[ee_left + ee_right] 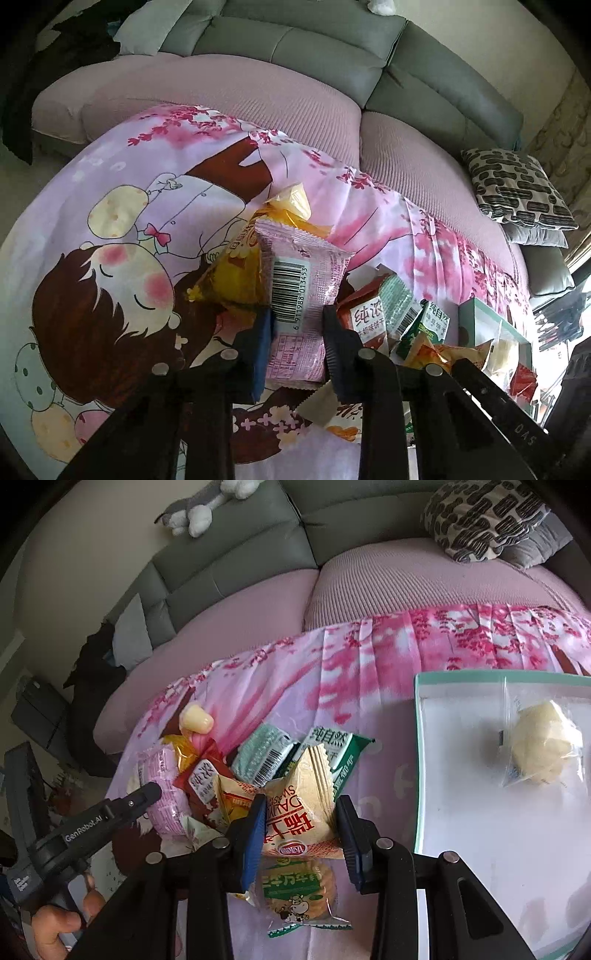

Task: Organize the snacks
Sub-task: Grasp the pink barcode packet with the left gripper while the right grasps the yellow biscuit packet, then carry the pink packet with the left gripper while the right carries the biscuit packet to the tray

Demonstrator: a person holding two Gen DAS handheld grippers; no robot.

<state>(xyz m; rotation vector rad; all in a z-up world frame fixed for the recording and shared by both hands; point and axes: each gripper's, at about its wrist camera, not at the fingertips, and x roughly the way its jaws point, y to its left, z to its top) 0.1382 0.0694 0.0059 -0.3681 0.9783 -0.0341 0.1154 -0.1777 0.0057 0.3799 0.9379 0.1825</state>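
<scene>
Left wrist view: left tool point(297, 314) tilts steeply down over the surface, which is covered w/ a pink cartoon cloth point(122, 206). Jaws narrow, clamped on a pink snack packet point(301, 291), barcode side facing the camera; pads press both long edges. Packet stands upright, lower end between the fingers. Just behind it, touching, a yellow snack bag point(236, 273). To the right, a heap of snacks point(391, 314): red, pale green and dark green packs, jumbled and overlapping. Past the heap, toward the right edge of the surface, a white tray w/ green rim point(480, 317). Sofa point(295, 48) runs along the far side.

Right wrist view: right tool point(301, 821) also angled steeply down, jaws narrow and gripping a beige snack packet point(304, 812) w/ red print, pinched on both sides, top corner pointing up. Under it, flat on the cloth near the front edge, a round biscuit pack point(295, 890) w/ green label. Left tool enters from the left, its tip at the pink packet; a hand point(62, 923) wraps its handle at lower left. Tray sits at the right side of the surface; in it, a clear bag w/ a pale bun point(543, 746) at the far right part, rest bare.
</scene>
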